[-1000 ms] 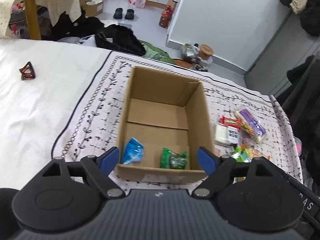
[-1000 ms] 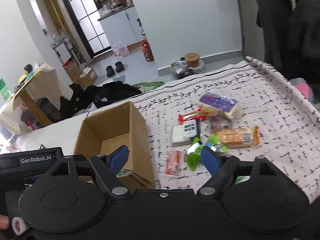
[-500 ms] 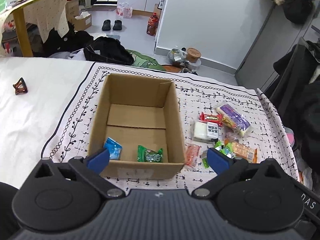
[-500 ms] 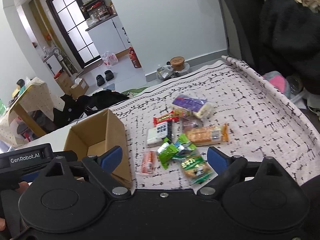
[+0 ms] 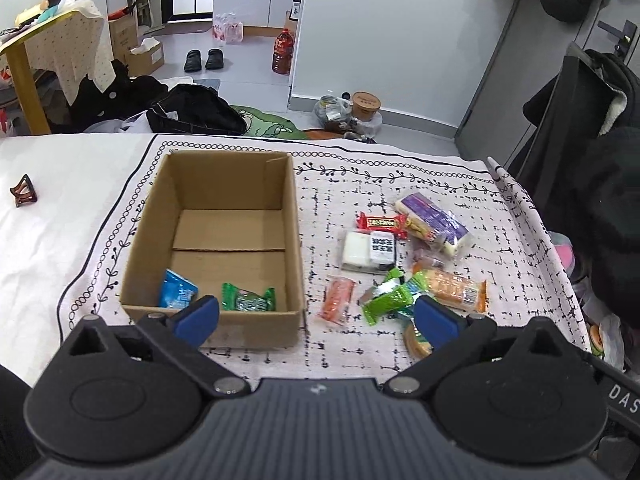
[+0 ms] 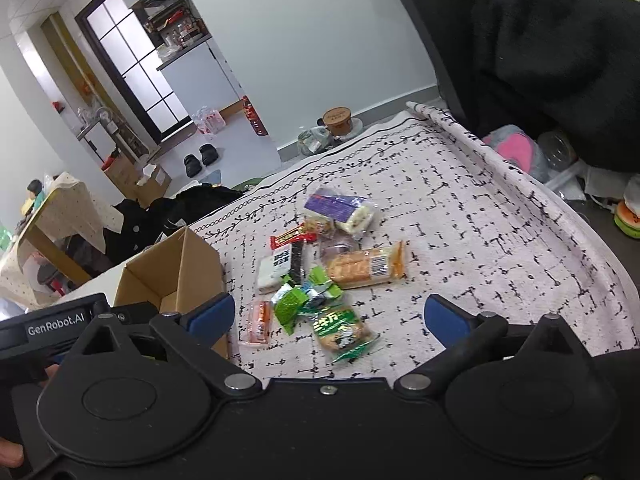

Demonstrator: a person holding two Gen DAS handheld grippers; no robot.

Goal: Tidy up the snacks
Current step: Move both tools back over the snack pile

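Right wrist view shows the right gripper (image 6: 328,316), its jaws just spread wide and empty, held above the loose snacks (image 6: 320,280) beside the cardboard box (image 6: 176,272), so the next packet is judged ready to be picked.

Box (image 5: 224,240) left of snack pile (image 5: 400,264) on cloth (image 5: 460,184)

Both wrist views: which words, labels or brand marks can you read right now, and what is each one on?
"GenRobot.AI": white label on the left gripper, seen in the right wrist view.
"DAS": cut-off letters on the black device at the left wrist view's right edge.
Snack wrappers: printed, but too small or blurred to read.
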